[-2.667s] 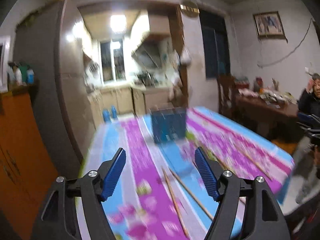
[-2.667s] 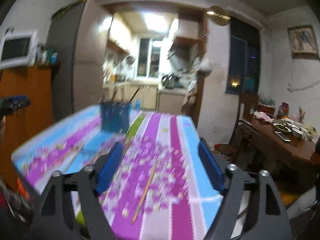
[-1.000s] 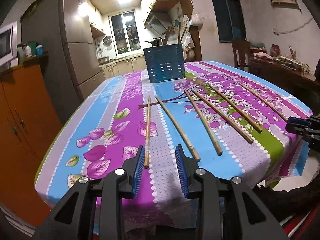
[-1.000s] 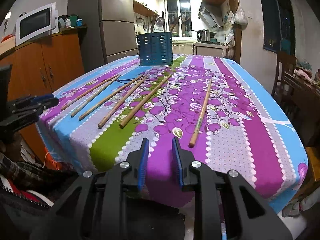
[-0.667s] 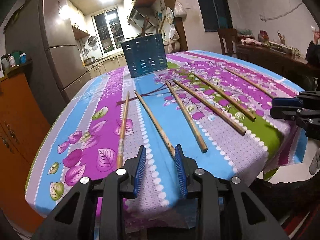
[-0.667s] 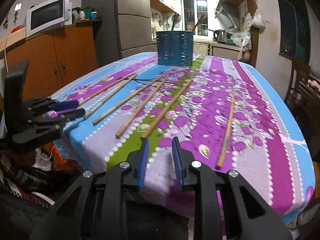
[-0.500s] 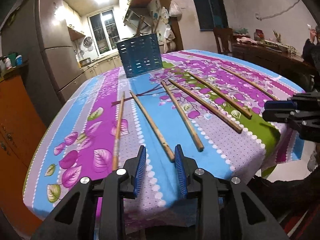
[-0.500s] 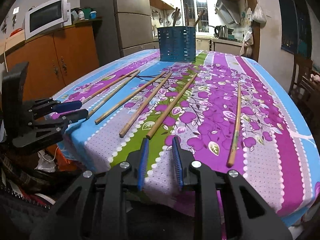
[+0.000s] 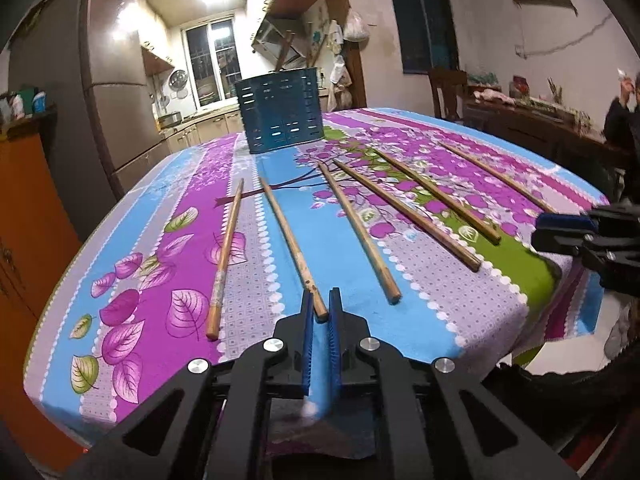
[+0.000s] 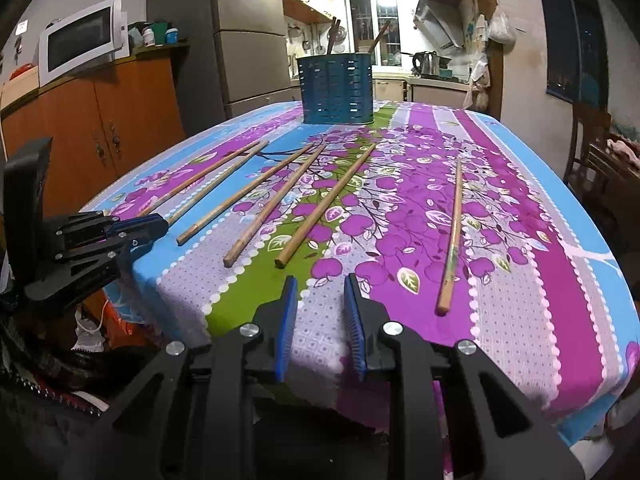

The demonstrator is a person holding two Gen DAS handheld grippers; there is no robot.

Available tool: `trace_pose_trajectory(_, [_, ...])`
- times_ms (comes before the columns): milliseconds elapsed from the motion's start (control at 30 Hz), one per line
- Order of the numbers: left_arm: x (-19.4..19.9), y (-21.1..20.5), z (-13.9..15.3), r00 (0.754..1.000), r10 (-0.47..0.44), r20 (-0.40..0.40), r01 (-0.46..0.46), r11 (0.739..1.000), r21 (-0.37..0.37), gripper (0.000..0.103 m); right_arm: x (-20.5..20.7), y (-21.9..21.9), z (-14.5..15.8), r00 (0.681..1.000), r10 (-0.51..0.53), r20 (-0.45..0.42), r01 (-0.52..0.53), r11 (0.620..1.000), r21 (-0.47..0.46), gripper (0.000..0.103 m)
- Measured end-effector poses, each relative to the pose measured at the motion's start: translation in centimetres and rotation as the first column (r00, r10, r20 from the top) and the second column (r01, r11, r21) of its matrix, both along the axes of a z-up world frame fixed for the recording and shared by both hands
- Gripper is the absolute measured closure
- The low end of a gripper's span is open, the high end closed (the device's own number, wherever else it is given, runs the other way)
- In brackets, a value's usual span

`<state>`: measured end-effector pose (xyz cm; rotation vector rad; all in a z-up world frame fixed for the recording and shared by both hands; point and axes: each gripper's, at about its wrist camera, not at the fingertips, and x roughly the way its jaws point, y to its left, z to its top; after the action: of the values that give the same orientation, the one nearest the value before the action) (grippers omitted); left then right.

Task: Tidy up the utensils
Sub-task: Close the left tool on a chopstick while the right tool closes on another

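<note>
Indoors, floral tablecloth [image 9: 256, 280], left tongs [image 9: 319, 304] pinching chopstick [image 9: 286, 232], right tongs [image 10: 320, 292] parted.

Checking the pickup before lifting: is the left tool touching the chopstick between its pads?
Touching. In the left wrist view the left tool has just closed, blue pads pinching the chopstick at its near end.

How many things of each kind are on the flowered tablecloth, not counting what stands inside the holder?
Long wooden chopsticks, lying flat: 6
Blue perforated utensil holder: 1
Total: 7
</note>
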<state>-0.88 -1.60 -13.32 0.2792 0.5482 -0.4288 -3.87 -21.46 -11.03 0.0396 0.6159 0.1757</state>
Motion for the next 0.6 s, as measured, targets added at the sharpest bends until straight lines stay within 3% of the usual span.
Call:
trace_pose_trajectory(200, [0.0,0.4,-0.1,1.000,-0.015,0.002,0.015,0.999,-0.035,0.094,0.2,0.8,0.2,1.000,-0.019,0.006,0.019,1.000,0.000,0.080])
trace_pose_trajectory(467, [0.1,0.7,-0.1,1.000,-0.031,0.000,0.031,0.998,-0.057,0.095,2.2,4.1,0.9,0.998,-0.053,0.040,0.056,0.994,-0.098,0.080])
trace_pose_trajectory(600, [0.4,1.0,-0.2,0.999,-0.045,-0.003,0.045,0.997,-0.064,0.095,3.3,4.8,0.0,0.994,-0.107,-0.012,0.105,0.987,-0.121,0.080])
